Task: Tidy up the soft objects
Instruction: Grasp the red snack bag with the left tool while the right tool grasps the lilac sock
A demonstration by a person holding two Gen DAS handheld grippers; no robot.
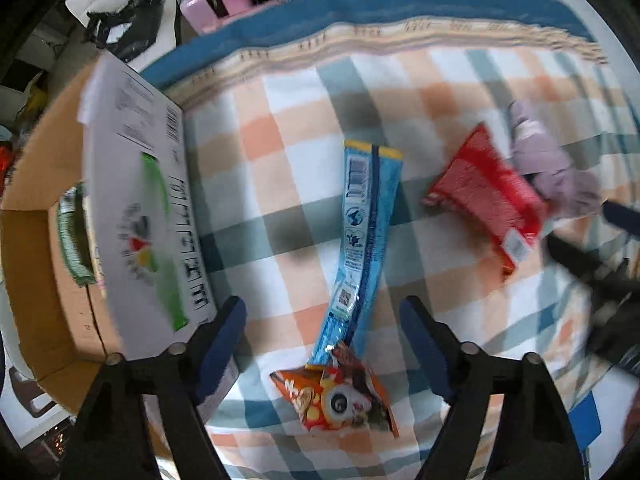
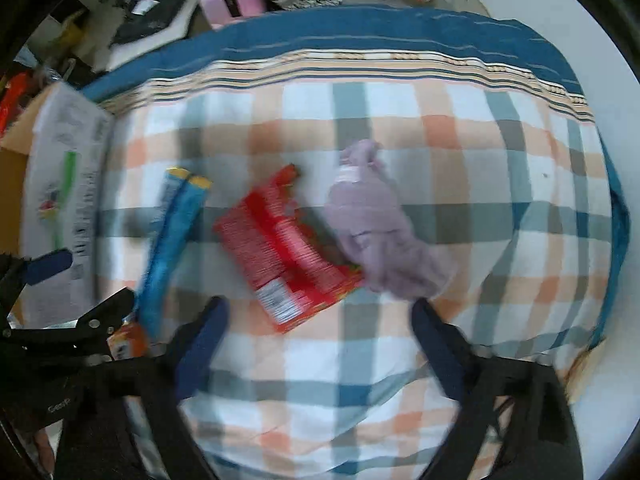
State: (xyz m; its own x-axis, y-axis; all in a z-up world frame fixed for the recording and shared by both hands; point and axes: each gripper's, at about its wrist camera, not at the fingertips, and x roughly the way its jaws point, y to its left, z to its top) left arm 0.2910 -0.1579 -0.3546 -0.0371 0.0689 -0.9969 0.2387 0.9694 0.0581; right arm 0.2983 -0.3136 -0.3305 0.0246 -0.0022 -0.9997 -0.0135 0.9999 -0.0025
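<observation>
Four soft things lay on the checked bedsheet [image 1: 280, 128], a cloth of orange, teal and white squares with a striped band and a blue border at its far edge. The long blue packet [image 1: 362, 236] was a narrow, glossy foil sachet with yellow corners at its far end, a dark seam down its length and a printed barcode; it ran from the gap between the fingers of the left gripper [image 1: 322, 344] away ahead of them, bending slightly. Its near end touched the orange snack packet [image 1: 340, 398], a crinkled, shiny pouch with a cartoon eye printed on it, lying between the left fingers and nearer the camera than their tips. The left fingers stood wide apart, holding nothing.

The red packet [image 2: 286, 250] was a flat, rectangular wrapper with fine print and a white label at its near corner; it lay just ahead of the right gripper [image 2: 320, 312], between the lines of its two fingers. The lilac cloth [image 2: 378, 224], a fuzzy, bunched knit, touched the red packet's right edge, ahead of the right finger. The right fingers also stood wide, gripping nothing.

Left of the left fingers stood an open cardboard box [image 1: 44, 264], its white printed flap [image 1: 140, 208] just beside the left fingertip [image 1: 224, 344]. Both views were motion-blurred.
</observation>
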